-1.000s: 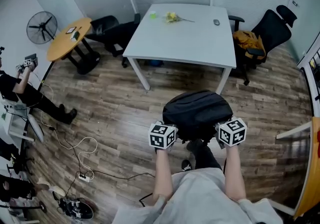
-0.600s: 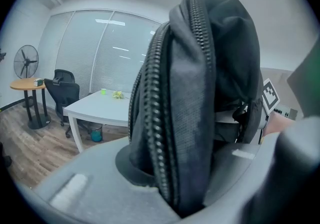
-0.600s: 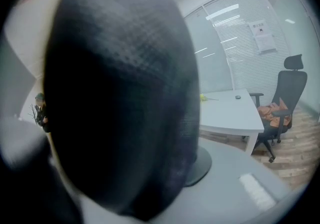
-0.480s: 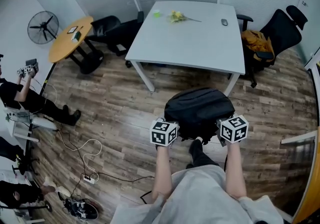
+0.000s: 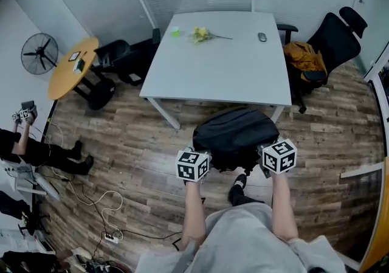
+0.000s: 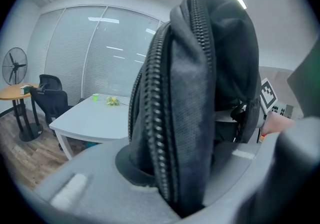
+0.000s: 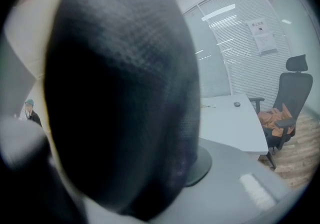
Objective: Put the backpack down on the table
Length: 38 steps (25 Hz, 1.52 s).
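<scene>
A black backpack hangs between my two grippers, above the wood floor, right at the near edge of the white table. My left gripper is shut on its left side, where the zipper edge is pinched between the jaws. My right gripper is shut on the right side; the dark fabric fills most of that view. Both sets of fingertips are hidden by the bag. The table top lies ahead and slightly below the bag.
On the table's far end lie yellow flowers, a green cup and a mouse. A black office chair with an orange jacket stands at the right. At the left are black chairs, a round wooden table and a fan.
Both grippers have carried the backpack forward to the table. The table's near edge, well ahead before, now sits just over the bag's top. The grip is unchanged.
</scene>
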Each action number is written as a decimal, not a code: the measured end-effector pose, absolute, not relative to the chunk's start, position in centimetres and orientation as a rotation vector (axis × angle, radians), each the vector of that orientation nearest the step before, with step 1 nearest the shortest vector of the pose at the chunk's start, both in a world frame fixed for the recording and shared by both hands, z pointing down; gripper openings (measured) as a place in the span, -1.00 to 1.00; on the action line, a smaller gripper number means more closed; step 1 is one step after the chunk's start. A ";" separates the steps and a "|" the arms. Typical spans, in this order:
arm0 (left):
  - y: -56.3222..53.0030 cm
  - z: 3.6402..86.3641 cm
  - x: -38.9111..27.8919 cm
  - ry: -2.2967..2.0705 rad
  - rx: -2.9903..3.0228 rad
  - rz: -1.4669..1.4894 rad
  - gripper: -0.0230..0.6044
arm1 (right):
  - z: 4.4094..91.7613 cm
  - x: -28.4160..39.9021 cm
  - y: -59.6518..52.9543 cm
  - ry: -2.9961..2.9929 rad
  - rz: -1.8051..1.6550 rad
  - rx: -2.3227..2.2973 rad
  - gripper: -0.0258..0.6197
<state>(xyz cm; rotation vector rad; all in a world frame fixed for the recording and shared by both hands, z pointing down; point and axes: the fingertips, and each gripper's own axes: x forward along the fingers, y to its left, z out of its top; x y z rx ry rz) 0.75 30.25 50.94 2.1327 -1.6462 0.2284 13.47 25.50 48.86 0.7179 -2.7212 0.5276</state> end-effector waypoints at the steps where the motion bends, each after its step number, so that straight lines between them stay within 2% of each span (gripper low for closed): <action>1: 29.2 50.8 0.6 -1.646 2.138 0.232 -0.74 | 48.8 13.4 24.5 -2.725 0.530 0.725 -0.66; 13: 18.6 50.6 0.3 -1.611 2.208 0.257 -0.75 | 48.9 13.1 14.2 -2.746 0.533 0.801 -0.65; 21: 16.6 50.9 1.3 -1.594 2.218 0.213 -0.75 | 48.4 13.9 11.6 -2.716 0.461 0.833 -0.64; 38: 8.0 50.7 -1.9 -1.585 2.242 0.207 -0.75 | 48.1 10.9 3.4 -2.716 0.437 0.855 -0.64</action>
